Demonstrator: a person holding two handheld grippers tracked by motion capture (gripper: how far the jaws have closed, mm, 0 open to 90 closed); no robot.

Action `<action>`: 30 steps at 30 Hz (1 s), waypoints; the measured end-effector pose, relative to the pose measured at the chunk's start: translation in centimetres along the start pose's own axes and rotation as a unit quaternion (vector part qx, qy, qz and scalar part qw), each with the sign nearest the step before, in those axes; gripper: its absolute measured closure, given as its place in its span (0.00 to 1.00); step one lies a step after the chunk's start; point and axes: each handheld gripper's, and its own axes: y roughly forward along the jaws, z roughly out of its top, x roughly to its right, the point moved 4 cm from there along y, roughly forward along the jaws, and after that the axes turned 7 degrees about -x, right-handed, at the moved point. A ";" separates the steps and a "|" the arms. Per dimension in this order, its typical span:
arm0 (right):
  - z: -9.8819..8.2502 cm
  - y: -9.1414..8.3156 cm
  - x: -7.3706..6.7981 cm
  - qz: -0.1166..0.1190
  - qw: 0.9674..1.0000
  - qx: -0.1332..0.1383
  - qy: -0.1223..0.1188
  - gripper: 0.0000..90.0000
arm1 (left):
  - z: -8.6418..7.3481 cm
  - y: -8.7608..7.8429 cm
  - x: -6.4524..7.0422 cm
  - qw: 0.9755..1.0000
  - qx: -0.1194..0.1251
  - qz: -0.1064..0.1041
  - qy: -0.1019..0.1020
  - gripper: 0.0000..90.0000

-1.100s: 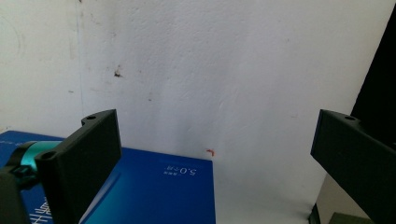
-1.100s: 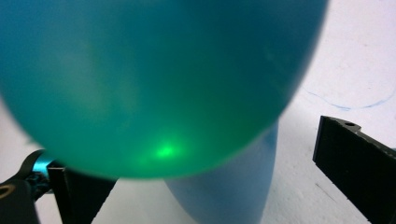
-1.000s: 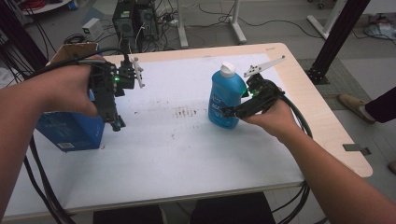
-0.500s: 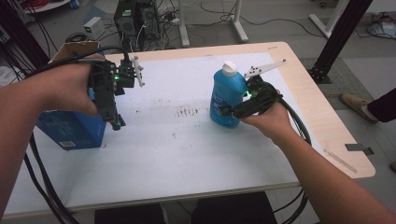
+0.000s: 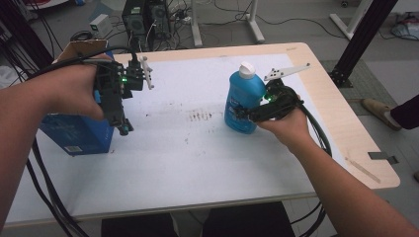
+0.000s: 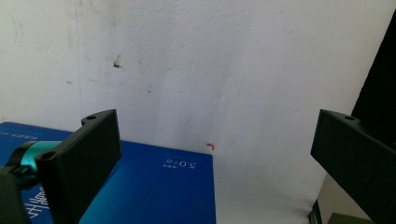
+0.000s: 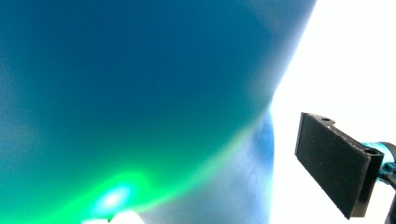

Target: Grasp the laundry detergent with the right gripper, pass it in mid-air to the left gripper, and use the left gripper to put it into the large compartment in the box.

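A pale wooden tabletop [image 5: 316, 64] carries a white sheet [image 5: 197, 158] marked with dark smudges near its middle. On the sheet, a blue bottle [image 5: 242, 98] with a white cap stands upright at the right, and a blue box [image 5: 74, 136] rests at the left edge.

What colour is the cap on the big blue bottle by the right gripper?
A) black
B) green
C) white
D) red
C: in the high view the blue bottle stands upright on the table with a white cap on top, next to the right gripper.
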 end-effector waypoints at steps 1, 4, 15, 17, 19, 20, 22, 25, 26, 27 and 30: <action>0.0 0.0 0.0 0.000 1.000 0.000 0.000 0.17 | 0.0 0.0 0.0 1.000 0.000 0.000 0.000 0.02; 0.0 0.1 0.0 -0.005 1.000 0.003 0.000 0.19 | 0.0 0.0 0.0 1.000 0.003 0.000 -0.001 0.02; 0.0 0.0 -0.3 -0.003 1.000 0.015 -0.012 0.29 | 0.3 0.0 0.0 1.000 -0.002 -0.001 0.001 0.02; 0.0 0.0 -0.3 -0.002 1.000 0.015 -0.011 0.29 | 0.4 0.0 0.0 1.000 0.000 -0.001 -0.001 0.02; 0.0 0.0 -0.3 -0.003 1.000 0.016 -0.011 0.29 | 0.4 -0.1 0.0 1.000 0.000 0.000 0.001 0.02; 0.0 0.0 -0.3 -0.005 1.000 0.016 -0.013 0.30 | 0.4 -0.1 0.0 1.000 0.000 -0.001 -0.001 0.02; 0.0 0.0 -0.4 -0.003 1.000 0.016 -0.015 0.31 | 0.4 -0.1 0.0 1.000 0.000 -0.001 -0.001 0.02; 0.0 0.0 -0.4 -0.002 1.000 0.015 -0.015 0.31 | 0.4 -0.1 -0.1 1.000 -0.001 -0.001 0.001 0.02; 0.0 0.0 -0.4 -0.001 1.000 0.015 -0.015 0.32 | 0.3 -0.1 -0.1 1.000 -0.001 0.000 0.000 0.02; 0.0 0.0 -0.4 -0.002 1.000 0.015 -0.016 0.32 | 0.3 -0.1 -0.1 1.000 -0.001 0.000 0.000 0.02; 0.0 0.0 -0.5 0.000 1.000 0.017 -0.019 0.36 | 0.3 -0.1 -0.1 1.000 0.000 0.000 0.000 0.02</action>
